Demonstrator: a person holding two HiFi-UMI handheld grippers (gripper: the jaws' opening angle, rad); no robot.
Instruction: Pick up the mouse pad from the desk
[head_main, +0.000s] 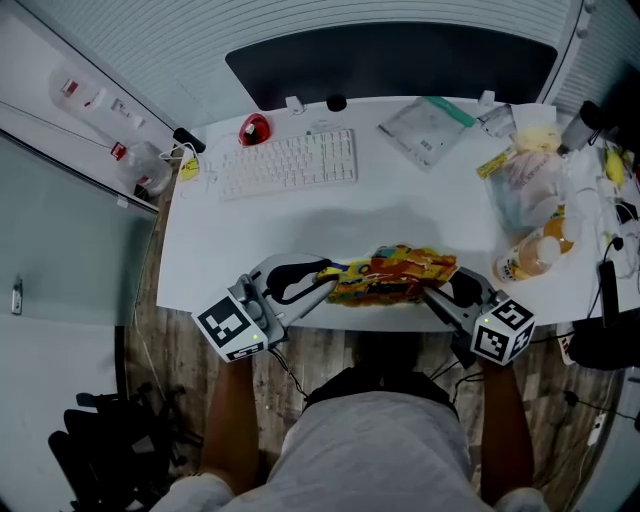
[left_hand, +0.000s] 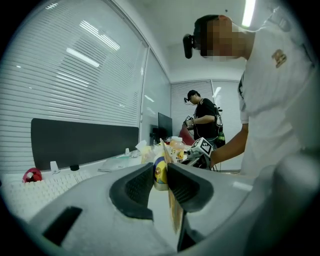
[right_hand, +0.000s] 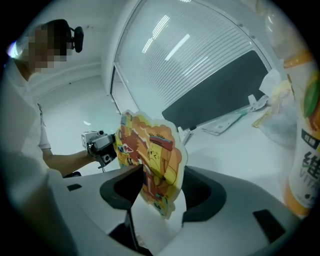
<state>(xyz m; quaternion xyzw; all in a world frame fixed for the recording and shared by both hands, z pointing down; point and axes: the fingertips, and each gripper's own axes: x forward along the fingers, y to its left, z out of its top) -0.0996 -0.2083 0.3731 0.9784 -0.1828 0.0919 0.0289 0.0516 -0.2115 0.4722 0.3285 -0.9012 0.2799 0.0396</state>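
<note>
The mouse pad is a thin, irregular sheet with a bright yellow, orange and red cartoon print. It hangs just above the front edge of the white desk, stretched between both grippers. My left gripper is shut on its left end; in the left gripper view the pad shows edge-on, pinched between the dark pads of that gripper. My right gripper stands wide open at the pad's right end. In the right gripper view the pad stands upright between that gripper's spread jaws, leaning towards the left one, unclamped.
A white keyboard and a red mouse lie at the back left of the desk. A flat pouch lies at the back. Plastic bags and an orange drink bottle crowd the right side. Another person stands far off.
</note>
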